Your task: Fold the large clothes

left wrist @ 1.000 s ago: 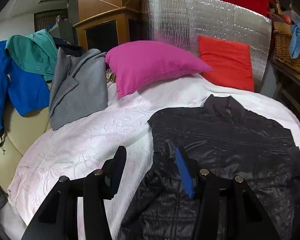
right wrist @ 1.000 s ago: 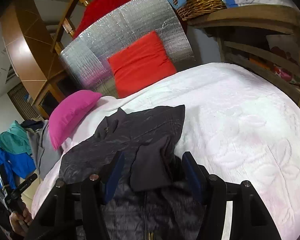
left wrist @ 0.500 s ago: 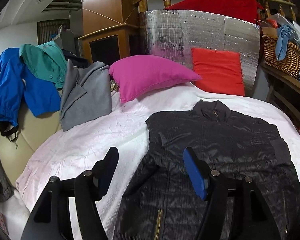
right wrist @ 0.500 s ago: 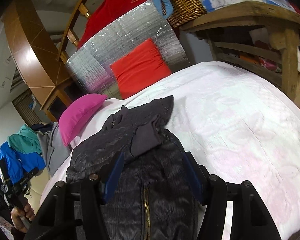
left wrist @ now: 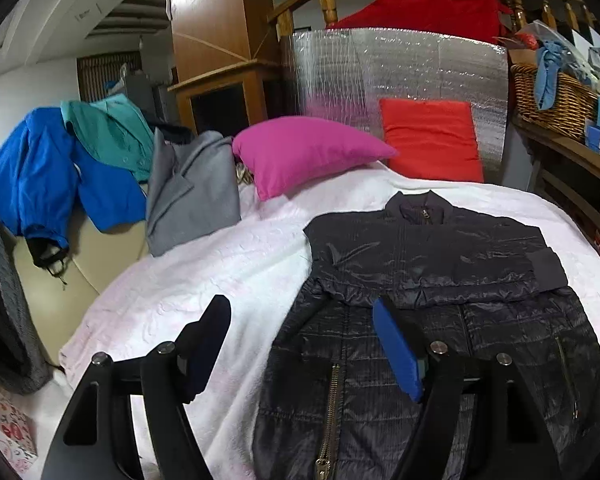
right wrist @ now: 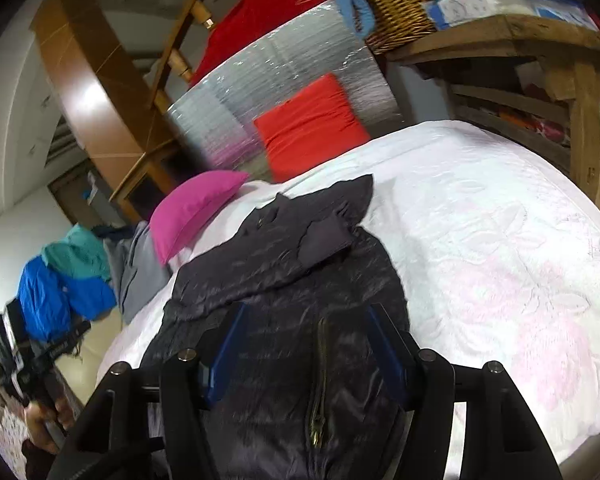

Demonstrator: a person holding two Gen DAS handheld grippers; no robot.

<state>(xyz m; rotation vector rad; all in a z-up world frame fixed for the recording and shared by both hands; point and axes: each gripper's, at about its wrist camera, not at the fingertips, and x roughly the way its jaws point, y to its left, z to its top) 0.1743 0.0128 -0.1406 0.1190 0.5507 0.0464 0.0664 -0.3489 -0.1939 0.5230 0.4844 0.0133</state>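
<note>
A black quilted jacket (left wrist: 440, 320) lies front up on the white bedspread (left wrist: 204, 280), zipper toward me, with one sleeve folded across its chest and the grey cuff (left wrist: 546, 270) at the right. My left gripper (left wrist: 300, 348) is open and empty, above the jacket's left edge near the hem. In the right wrist view the jacket (right wrist: 300, 288) lies below my right gripper (right wrist: 308, 344), which is open and empty over the zipper (right wrist: 320, 380). The left gripper (right wrist: 32, 356) also shows there, held in a hand at the far left.
A pink pillow (left wrist: 304, 152) and a red cushion (left wrist: 432, 140) lean at the bed's head against a silver panel (left wrist: 400, 68). Grey (left wrist: 192, 196), teal and blue (left wrist: 40, 168) clothes hang at the left. A wooden shelf with a wicker basket (left wrist: 552, 96) stands at the right.
Both grippers have drawn back toward the jacket's hem and risen. The sleeve that lay between the right gripper's fingers now rests folded across the jacket's chest.
</note>
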